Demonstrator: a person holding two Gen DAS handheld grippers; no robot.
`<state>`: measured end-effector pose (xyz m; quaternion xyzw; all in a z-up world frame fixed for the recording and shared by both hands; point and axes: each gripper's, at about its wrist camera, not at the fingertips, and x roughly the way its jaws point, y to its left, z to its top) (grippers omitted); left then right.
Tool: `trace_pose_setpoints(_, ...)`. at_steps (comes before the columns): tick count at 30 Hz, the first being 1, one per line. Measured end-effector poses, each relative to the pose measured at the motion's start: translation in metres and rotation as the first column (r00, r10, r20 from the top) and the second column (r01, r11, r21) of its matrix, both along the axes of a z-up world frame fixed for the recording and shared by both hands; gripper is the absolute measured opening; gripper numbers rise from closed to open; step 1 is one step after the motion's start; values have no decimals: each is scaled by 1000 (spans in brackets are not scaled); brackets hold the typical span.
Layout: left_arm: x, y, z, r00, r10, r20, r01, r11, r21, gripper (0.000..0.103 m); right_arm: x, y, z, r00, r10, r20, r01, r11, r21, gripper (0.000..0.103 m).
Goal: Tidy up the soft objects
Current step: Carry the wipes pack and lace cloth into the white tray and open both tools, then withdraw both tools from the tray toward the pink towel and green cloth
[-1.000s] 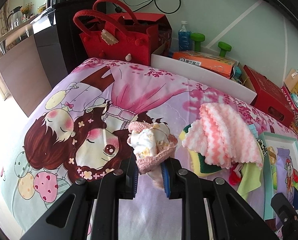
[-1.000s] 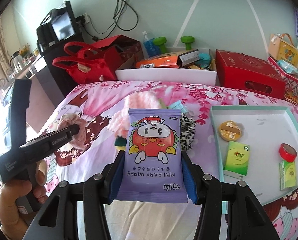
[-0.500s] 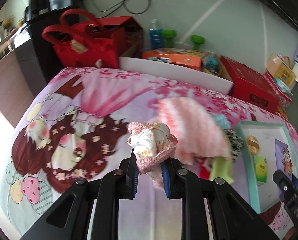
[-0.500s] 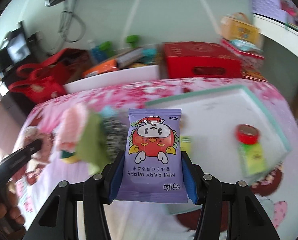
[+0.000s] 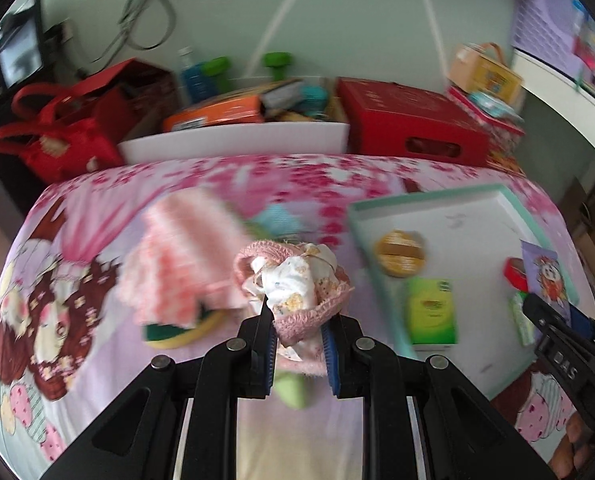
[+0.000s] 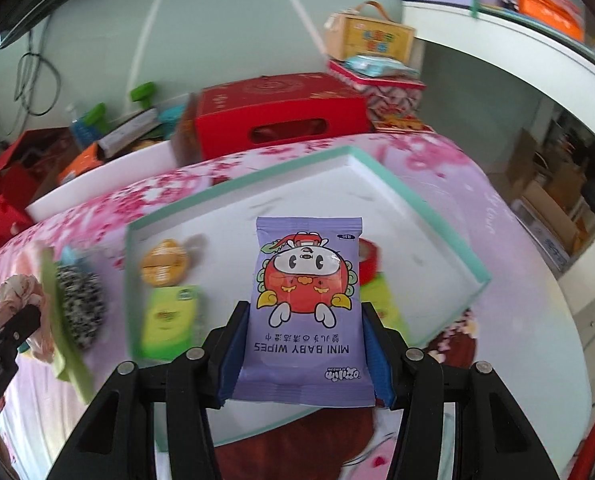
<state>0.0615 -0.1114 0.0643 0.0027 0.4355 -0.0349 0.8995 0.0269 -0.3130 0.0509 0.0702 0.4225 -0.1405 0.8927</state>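
Observation:
My left gripper (image 5: 298, 330) is shut on a bundled pink and white cloth (image 5: 293, 280), held above the bed just left of the white tray (image 5: 469, 216) with a mint rim. My right gripper (image 6: 302, 322) is shut on a purple pack of mini baby wipes (image 6: 307, 312), hanging over the tray (image 6: 297, 184). In the tray lie a round yellow tin (image 5: 399, 253), a green packet (image 5: 431, 310) and a red tape roll (image 6: 368, 259). A pink striped towel (image 5: 177, 256) tops a heap of cloths on the bed. The right gripper and wipes (image 5: 545, 276) show at the left view's right edge.
The bed has a pink cartoon sheet (image 5: 77, 264). Behind it stand a red bag (image 5: 53, 140), a white bin (image 5: 233, 144) with boxes and green dumbbells, and a red box (image 5: 409, 120). A leopard-print cloth (image 6: 79, 304) and a green cloth (image 6: 63, 332) lie left of the tray.
Both grippers have swung to the right across the bed, each keeping its load. The tray has come nearer in both views and the wipes now hang over it.

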Motion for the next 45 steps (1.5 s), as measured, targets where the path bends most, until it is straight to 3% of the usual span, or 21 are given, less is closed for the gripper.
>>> trace_pose_setpoints(11, 5, -80, -15, 985, -175, -16, 175, 984, 32, 21, -3, -67, -13, 987, -158, 11, 158, 987, 13, 56)
trace_pose_setpoints(14, 6, -99, -20, 978, -210, -17, 211, 976, 47, 21, -2, -76, -16, 986, -167, 19, 166, 985, 46, 56)
trace_pose_setpoints(19, 10, -124, -19, 966, -260, 7, 259, 964, 68, 21, 4, -80, -17, 985, -167, 31, 168, 986, -9, 56)
trace_pose_setpoints(23, 14, -142, -22, 955, -298, 19, 296, 953, 67, 21, 10, -84, -16, 985, -162, 52, 162, 987, -2, 57)
trace_pose_setpoints(29, 23, -149, -34, 953, -303, 1, 303, 951, 66, 21, 19, -88, -22, 986, -163, 43, 163, 987, -2, 57)
trace_pose_setpoints(30, 24, -148, -34, 954, -301, 2, 300, 952, 61, 25, 19, -89, -22, 985, -165, 42, 166, 986, -2, 58)
trace_pose_setpoints(32, 26, -148, -34, 954, -298, 5, 298, 953, 56, 53, 19, -91, -22, 985, -168, 46, 168, 986, -2, 59)
trace_pose_setpoints(33, 26, -147, -33, 954, -300, 5, 300, 953, 53, 73, 18, -92, -21, 984, -170, 49, 170, 985, 2, 60)
trace_pose_setpoints(40, 25, -143, -27, 957, -289, 12, 288, 956, 55, 78, 16, -91, -16, 985, -167, 48, 167, 986, 17, 75)
trace_pose_setpoints(45, 27, -134, -23, 967, -253, 11, 252, 966, 61, 92, 14, -88, -11, 986, -156, 53, 156, 988, 16, 102)
